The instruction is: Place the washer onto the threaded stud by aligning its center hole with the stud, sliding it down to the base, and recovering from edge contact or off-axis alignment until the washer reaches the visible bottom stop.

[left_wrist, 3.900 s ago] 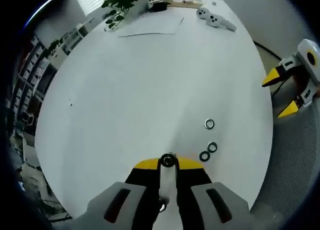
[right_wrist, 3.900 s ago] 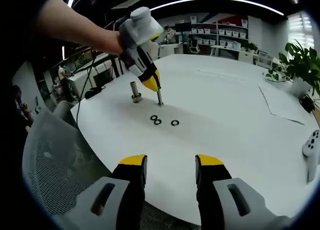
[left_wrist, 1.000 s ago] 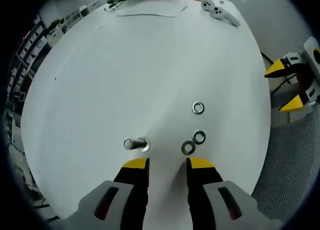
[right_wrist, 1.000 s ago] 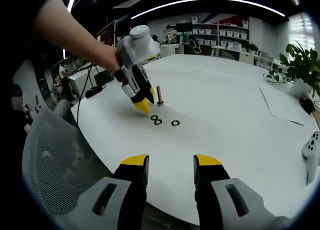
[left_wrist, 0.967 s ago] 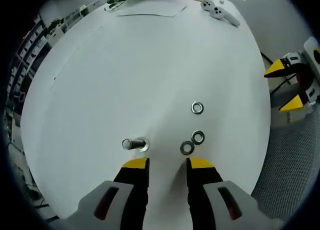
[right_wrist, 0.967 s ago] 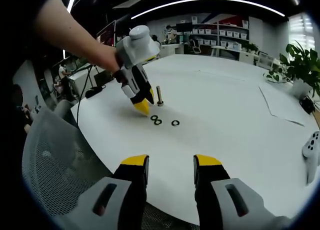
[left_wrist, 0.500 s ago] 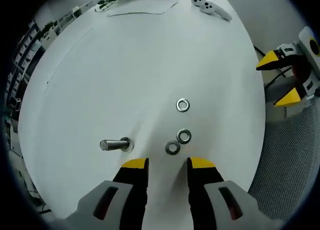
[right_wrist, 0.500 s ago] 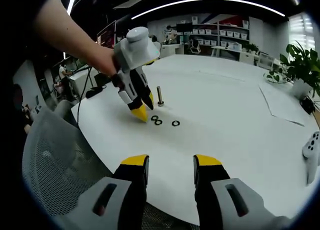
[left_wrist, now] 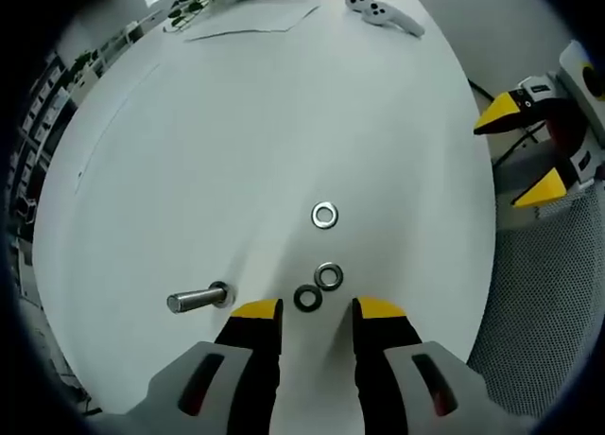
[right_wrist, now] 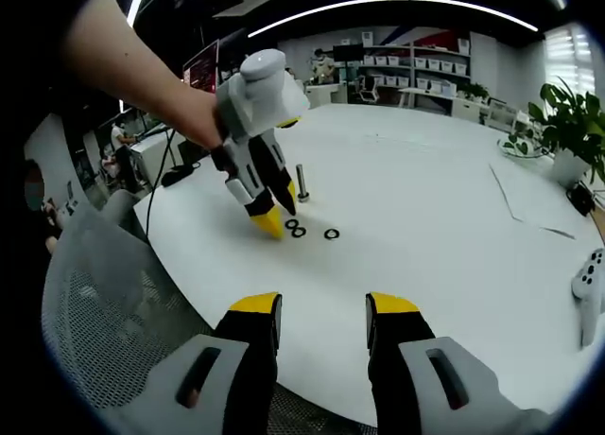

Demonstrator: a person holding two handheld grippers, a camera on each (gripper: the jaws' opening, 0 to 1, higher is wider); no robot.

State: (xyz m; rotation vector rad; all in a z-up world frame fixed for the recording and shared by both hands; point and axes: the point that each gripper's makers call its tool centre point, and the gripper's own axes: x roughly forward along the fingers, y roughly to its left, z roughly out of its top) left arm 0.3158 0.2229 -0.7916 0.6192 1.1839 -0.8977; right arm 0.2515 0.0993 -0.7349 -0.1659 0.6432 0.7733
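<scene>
- Steel washers: nearest washer [left_wrist: 307, 298] lies flat on the white surface [left_wrist: 236, 123], touching a second [left_wrist: 329, 275], a third [left_wrist: 325, 215] apart.
- Threaded stud [left_wrist: 197, 299] stands bare just beside them; nothing threaded yet.
- Left gripper [left_wrist: 307, 309] hovers spread over the nearest washer, empty.
- Right gripper [right_wrist: 321, 305] waits spread at the surface edge; plenty of open room.

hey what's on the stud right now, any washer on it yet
No washer shows on the stud; its shaft looks bare down to the base. Three washers lie loose on the table. The far side of the base is hidden in both views.
</scene>
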